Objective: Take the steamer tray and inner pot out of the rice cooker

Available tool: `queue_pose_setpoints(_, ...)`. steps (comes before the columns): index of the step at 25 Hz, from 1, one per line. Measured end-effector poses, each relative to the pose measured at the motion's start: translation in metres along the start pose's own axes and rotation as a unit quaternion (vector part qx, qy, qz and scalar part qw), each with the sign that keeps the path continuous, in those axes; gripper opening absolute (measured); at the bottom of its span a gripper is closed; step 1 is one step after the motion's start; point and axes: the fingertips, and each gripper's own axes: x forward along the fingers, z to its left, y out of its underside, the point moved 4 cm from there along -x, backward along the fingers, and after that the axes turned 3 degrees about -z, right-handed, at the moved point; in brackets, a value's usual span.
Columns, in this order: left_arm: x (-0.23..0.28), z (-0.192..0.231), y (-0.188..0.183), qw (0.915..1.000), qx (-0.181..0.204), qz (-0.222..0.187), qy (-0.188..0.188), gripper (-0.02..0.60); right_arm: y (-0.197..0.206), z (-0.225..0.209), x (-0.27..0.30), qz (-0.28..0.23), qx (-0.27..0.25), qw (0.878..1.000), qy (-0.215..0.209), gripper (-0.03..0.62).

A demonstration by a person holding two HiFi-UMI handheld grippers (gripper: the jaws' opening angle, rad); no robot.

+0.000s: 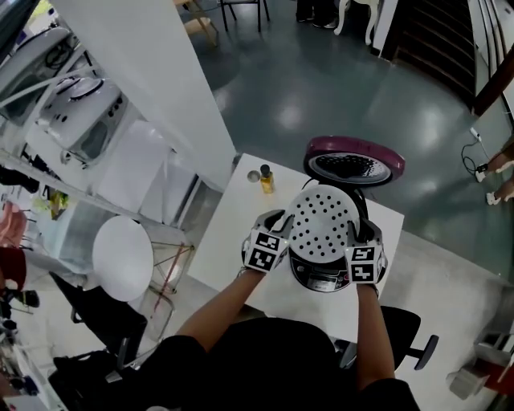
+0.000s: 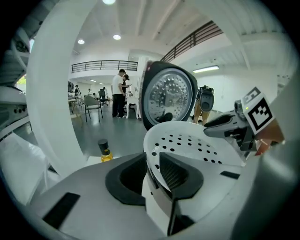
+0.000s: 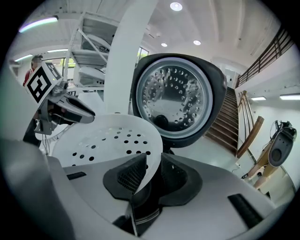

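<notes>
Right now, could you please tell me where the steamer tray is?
The steamer tray is mid-frame in the head view, over the rice cooker, gripped by the left gripper and right gripper.

Large indoor hall with a glossy grey-green floor [image 1: 321, 80] reflecting round ceiling lights [image 3: 176, 6]. A white bench [image 1: 225, 241] stands beside a white pillar [image 1: 152, 72]. A dark staircase [image 3: 227, 126] rises on the right, and a railed balcony [image 2: 103, 65] crosses the far wall.

One steamer tray [image 1: 321, 218]; one rice cooker [image 1: 320, 279]; one bottle [image 1: 266, 180]; one table [image 1: 231, 237]; two grippers: left gripper [image 1: 279, 227], right gripper [image 1: 363, 234].
</notes>
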Motion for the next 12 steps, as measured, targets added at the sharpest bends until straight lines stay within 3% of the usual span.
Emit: queue_pose_setpoints(12,-0.083,0.077,0.023,0.9976,-0.048,-0.026,-0.044,0.069,-0.052,0.099,-0.004,-0.005,-0.012,0.999,-0.038,0.086)
